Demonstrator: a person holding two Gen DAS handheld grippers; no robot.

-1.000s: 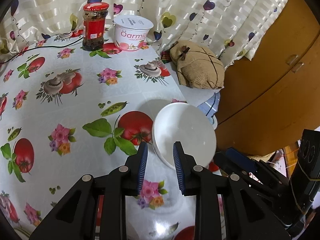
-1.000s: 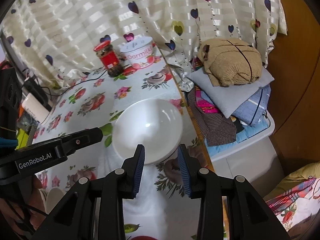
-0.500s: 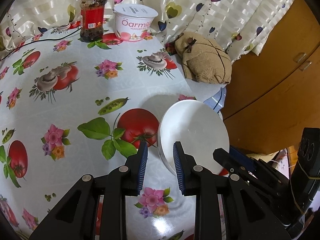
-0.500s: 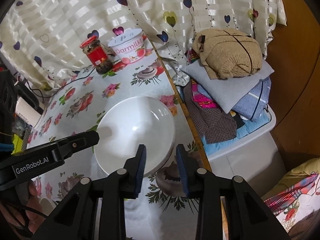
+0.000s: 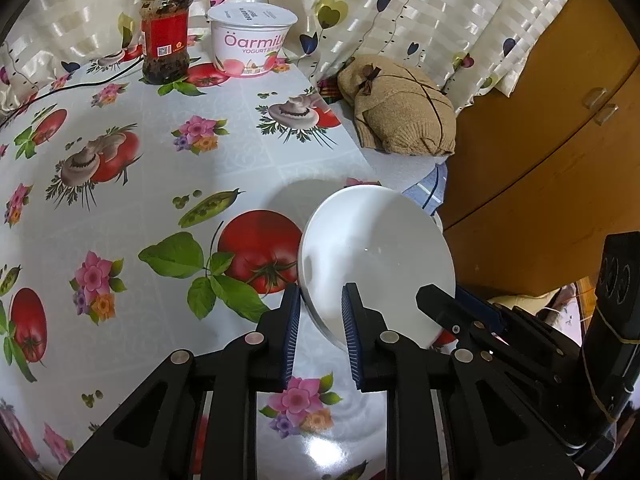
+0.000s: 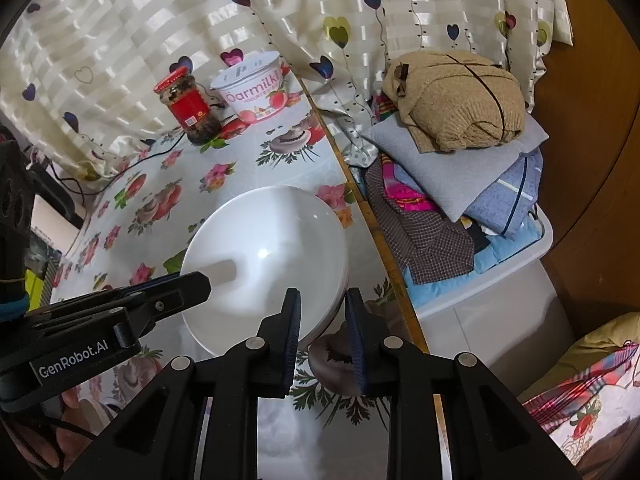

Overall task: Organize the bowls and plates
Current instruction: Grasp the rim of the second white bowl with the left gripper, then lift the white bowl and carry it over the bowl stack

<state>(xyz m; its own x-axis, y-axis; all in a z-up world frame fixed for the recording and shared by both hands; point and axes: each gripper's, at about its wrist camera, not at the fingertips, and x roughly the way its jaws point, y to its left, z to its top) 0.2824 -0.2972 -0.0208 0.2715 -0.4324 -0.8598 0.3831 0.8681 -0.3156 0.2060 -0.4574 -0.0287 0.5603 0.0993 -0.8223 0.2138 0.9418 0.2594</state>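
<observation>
Left wrist view first: the left gripper (image 5: 320, 316) straddles the near-left rim of a white bowl (image 5: 378, 264) that sits at the right edge of the table (image 5: 120, 208), on an oilcloth printed with tomatoes, mushrooms and flowers. Its jaws are closing with the rim between them; the pads do not look pressed against the rim, so the bowl is not yet gripped. The right gripper (image 5: 434, 304) reaches in from the right, one finger lying over the bowl's near-right side. At the far end of the table stand a red-lidded jar (image 5: 165, 36) and, just to its right, a yogurt tub (image 5: 251, 38). Past the right edge lies a tan knitted bundle (image 5: 400, 116), with a wooden cabinet (image 5: 552, 132) behind it.

Right wrist view: the right gripper (image 6: 322, 320) straddles the near-right rim of the bowl (image 6: 266, 260), jaws closing, the rim between them, the pads apparently short of it. The left gripper (image 6: 200, 282) comes in from the left, its fingertip over the bowl's inside. The jar (image 6: 188, 110) and tub (image 6: 256, 86) stand far off by the curtain (image 6: 160, 20). To the right a pile of folded clothes (image 6: 460, 196) carries the bundle (image 6: 456, 100).
</observation>
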